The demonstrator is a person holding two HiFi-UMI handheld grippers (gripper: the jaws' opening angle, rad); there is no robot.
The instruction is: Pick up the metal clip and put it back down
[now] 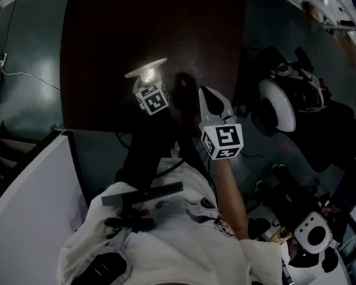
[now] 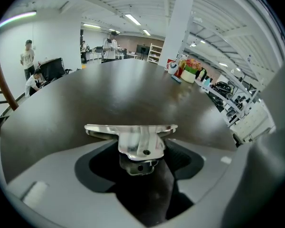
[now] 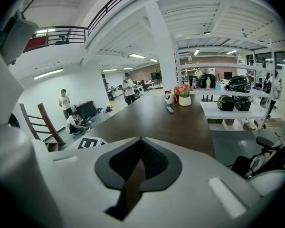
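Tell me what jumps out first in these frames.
The shiny metal clip catches the light. It is gripped between the jaws of the left gripper, over the dark brown table. To its right, the right gripper is shut and empty, close to the table's near edge.

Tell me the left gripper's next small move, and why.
Probably close the left gripper's fingers fully onto the clip before lifting. The clip sits between them, down at the table, but they stand wide and a firm pinch isn't clear.
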